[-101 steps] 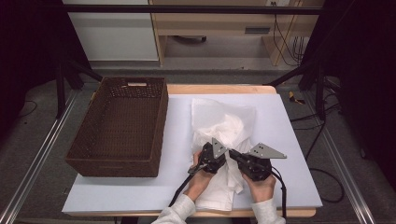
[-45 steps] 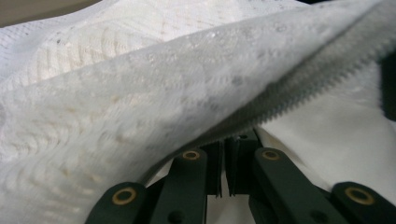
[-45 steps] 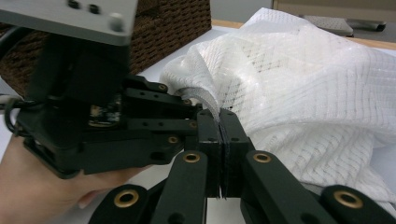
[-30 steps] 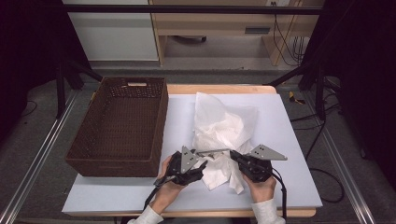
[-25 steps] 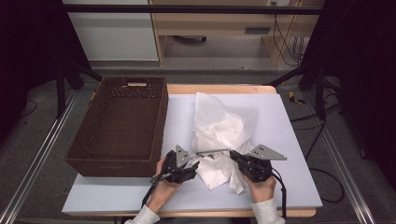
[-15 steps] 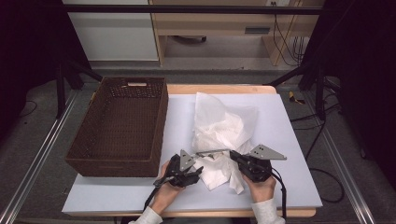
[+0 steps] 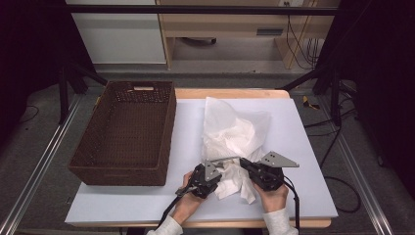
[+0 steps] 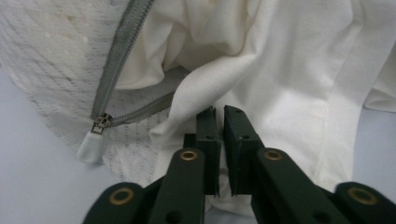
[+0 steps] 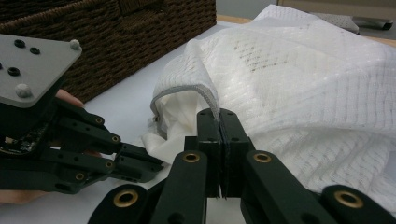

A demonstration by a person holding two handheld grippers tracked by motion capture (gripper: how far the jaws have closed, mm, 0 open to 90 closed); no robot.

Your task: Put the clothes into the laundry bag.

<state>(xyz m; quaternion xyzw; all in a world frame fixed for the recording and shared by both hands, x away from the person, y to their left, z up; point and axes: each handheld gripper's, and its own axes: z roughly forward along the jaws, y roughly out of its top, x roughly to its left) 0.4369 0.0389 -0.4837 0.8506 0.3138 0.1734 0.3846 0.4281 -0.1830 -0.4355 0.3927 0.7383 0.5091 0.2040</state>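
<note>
A white-covered table [image 7: 147,205] carries a dark brown wicker basket [image 7: 125,132] on its left half and a crumpled white mesh laundry bag [image 7: 235,129] in the middle, its near end reaching the person's two hands at the front edge. The basket and the bag lie apart.

The bag is quilted mesh outside with smooth white cloth [image 8: 280,70] showing at its open mouth, which is edged by a grey zipper [image 8: 123,46] with a white pull tab [image 8: 88,149].

A second ago the left gripper [image 7: 215,172] stood off to the left of the bag's near corner with its jaws spread. It has since come in and down to the cloth, and its jaws have just been closing; they now pinch a fold of the smooth white cloth just right of the zipper's end. The right gripper [image 9: 218,119] has kept its place, jaws pressed together on the grey-trimmed rim of the bag's opening, lifting that rim into a small arch.

So both grippers now grip the bag's near end, one on each side of the mouth. This looks like the set-up for pulling the opening apart or working the inner cloth, though which layer the left jaws hold is hard to tell.
</note>
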